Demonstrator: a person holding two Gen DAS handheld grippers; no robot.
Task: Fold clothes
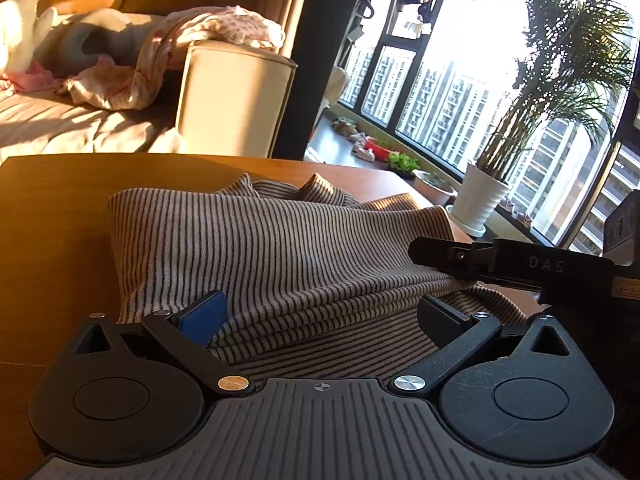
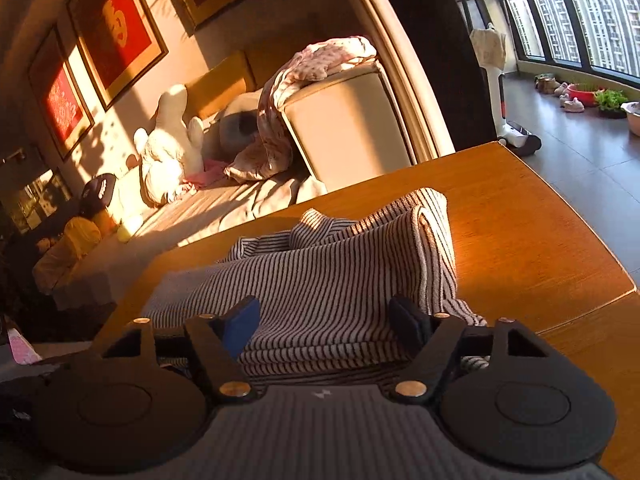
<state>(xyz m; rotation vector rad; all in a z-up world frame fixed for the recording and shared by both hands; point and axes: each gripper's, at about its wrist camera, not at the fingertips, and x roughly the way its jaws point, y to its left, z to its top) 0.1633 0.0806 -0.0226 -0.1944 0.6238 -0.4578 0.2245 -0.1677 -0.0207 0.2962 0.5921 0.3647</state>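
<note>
Striped top [image 1: 280, 248] lies doubled over mid-frame on the table [image 1: 52, 220]. Both grippers, left [image 1: 320, 312] and right [image 2: 324, 320], stand spread wide astride its near edge. Best pinch all layers evenly, corners level.

A beige sofa [image 1: 236, 92] fills the upper left, a pink blanket [image 1: 216, 28] draped over its arm. At right, a potted palm [image 1: 560, 80] stands by the window [image 1: 452, 100]. Framed red pictures [image 2: 120, 28] hang upper left.

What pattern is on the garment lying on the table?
Thin dark stripes on pale fabric, clearest in the right wrist view.
</note>
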